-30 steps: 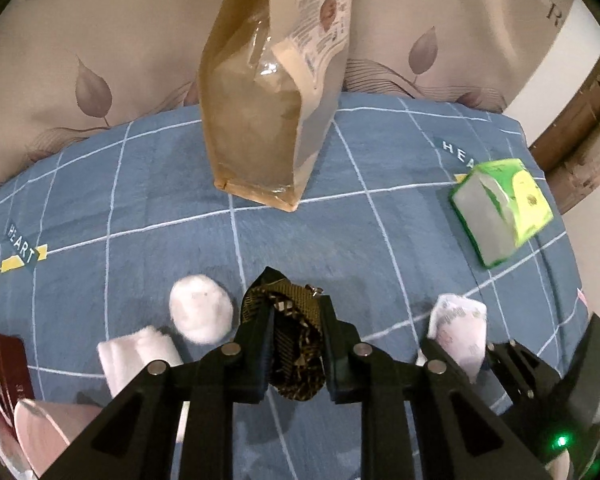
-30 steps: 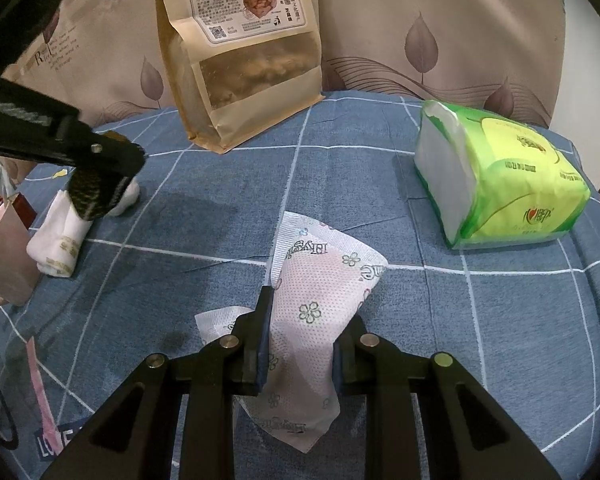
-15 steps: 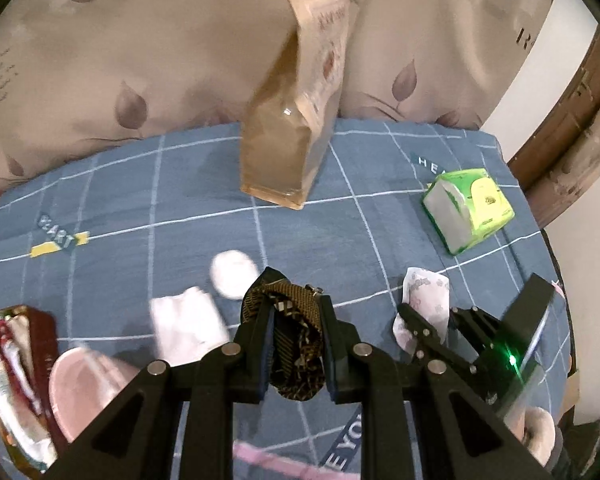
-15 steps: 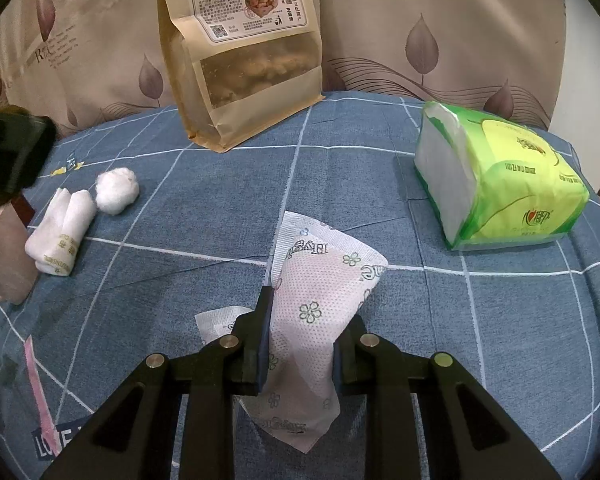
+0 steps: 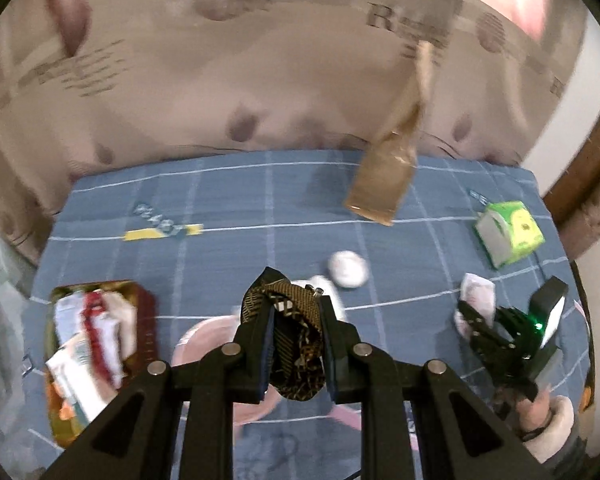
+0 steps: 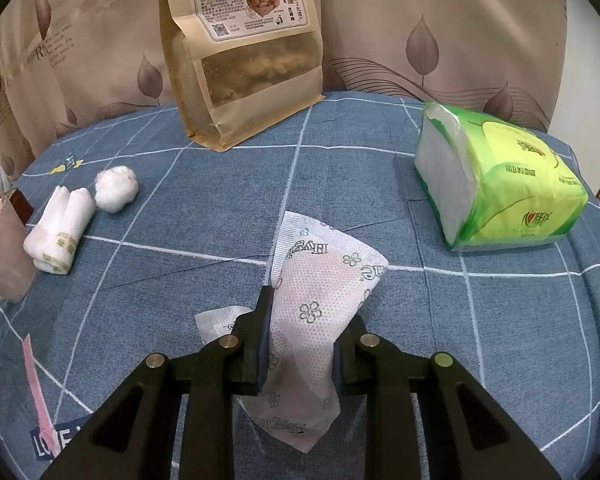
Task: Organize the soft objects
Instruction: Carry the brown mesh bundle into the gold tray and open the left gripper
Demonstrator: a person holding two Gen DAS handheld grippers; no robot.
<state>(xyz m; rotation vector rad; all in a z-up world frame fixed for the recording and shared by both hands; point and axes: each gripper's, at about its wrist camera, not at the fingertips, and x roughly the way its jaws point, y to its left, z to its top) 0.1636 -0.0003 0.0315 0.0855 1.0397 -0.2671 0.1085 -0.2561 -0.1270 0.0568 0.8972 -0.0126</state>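
My left gripper (image 5: 296,344) is shut on a dark brown patterned cloth (image 5: 296,320) and holds it high above the blue checked bedcover (image 5: 236,248). My right gripper (image 6: 302,352) is shut on a white and pink floral packet (image 6: 320,292) that rests low on the cover; it also shows in the left wrist view (image 5: 476,316). A white cotton ball (image 6: 116,189) and a rolled white towel (image 6: 58,232) lie at the left. A green tissue pack (image 6: 500,184) lies at the right.
A tall brown paper food bag (image 6: 244,48) stands at the back against beige leaf-print pillows (image 6: 420,32). A pink cup (image 6: 2,256) and a red-brown tray (image 5: 96,344) filled with packets sit at the left. The view from the left wrist is blurred.
My left gripper has risen and pulled back with the cloth, so more of the bed and the tray at the left show. My right gripper and its packet have not moved.
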